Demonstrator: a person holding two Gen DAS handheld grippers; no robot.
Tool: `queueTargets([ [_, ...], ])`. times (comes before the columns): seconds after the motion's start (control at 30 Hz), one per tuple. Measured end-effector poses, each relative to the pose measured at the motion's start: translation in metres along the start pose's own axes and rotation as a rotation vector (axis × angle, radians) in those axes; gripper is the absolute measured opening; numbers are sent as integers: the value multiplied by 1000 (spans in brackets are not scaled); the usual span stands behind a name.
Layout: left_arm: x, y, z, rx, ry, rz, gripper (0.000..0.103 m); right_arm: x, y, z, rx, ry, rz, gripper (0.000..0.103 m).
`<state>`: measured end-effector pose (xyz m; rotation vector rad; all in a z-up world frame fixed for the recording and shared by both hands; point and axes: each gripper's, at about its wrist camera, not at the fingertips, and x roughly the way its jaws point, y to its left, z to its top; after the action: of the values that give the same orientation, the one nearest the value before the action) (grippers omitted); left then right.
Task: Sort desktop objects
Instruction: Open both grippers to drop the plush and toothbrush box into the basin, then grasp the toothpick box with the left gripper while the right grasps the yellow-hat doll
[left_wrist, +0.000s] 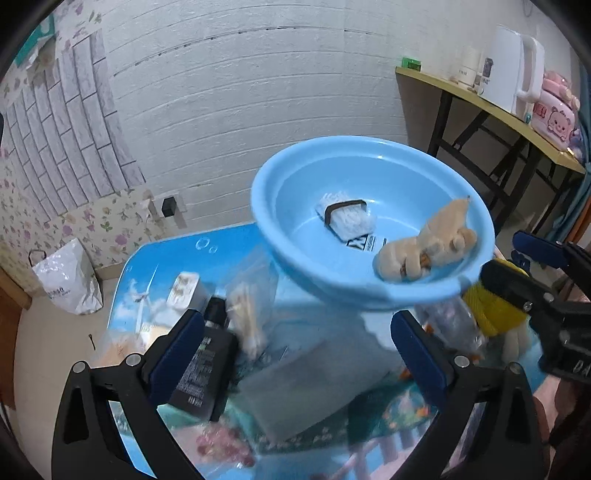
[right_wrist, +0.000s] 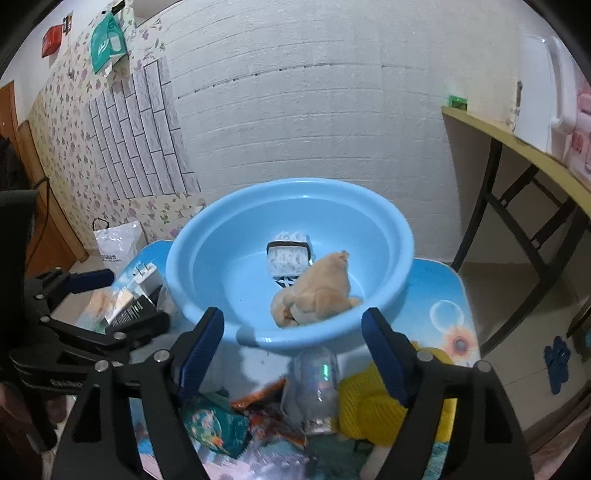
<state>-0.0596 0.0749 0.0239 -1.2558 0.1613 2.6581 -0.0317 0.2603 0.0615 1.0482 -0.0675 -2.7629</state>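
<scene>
On the low picture-topped table (right_wrist: 448, 295) stands a light blue basin (right_wrist: 229, 236), the collecting point as I judge it. Two things lie inside: a tan plush toy (right_wrist: 314, 291) against the near wall, and a white packet with a dark band (right_wrist: 289, 256) toward the middle. Sorting looks begun, far from finished.

Left gripper (left_wrist: 295, 350): jaws wide, nothing between the pads. Right gripper (right_wrist: 293, 350): jaws also wide and empty, poised just before the basin's near rim.

Left to sort, on the table in front of the basin: black box with white print (left_wrist: 201, 369), clear bag of pale sticks (left_wrist: 247, 317), small white box (left_wrist: 183, 290), grey flat slab (left_wrist: 314, 384), yellow knitted piece (right_wrist: 369, 402), clear plastic bottle (right_wrist: 319, 380), orange wrapper (right_wrist: 266, 410), teal pouch (right_wrist: 210, 424).

Obstruction: the pile is crowded and overlapping; the two grippers work close together, so they may cross.
</scene>
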Motion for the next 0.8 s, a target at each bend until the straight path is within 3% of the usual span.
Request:
queueTargets([
  [0.23,-9,31,-26,-84,14,32,101,-7,2,-16,31,24,0,90],
  [0.53,-28,55,-51,-94,-18,66,101,-16,11,-30,17,34,-27,90],
  [0.8,-28,110,-94,-179,3,110,102,-11,15,-39,20,64,-34,90],
])
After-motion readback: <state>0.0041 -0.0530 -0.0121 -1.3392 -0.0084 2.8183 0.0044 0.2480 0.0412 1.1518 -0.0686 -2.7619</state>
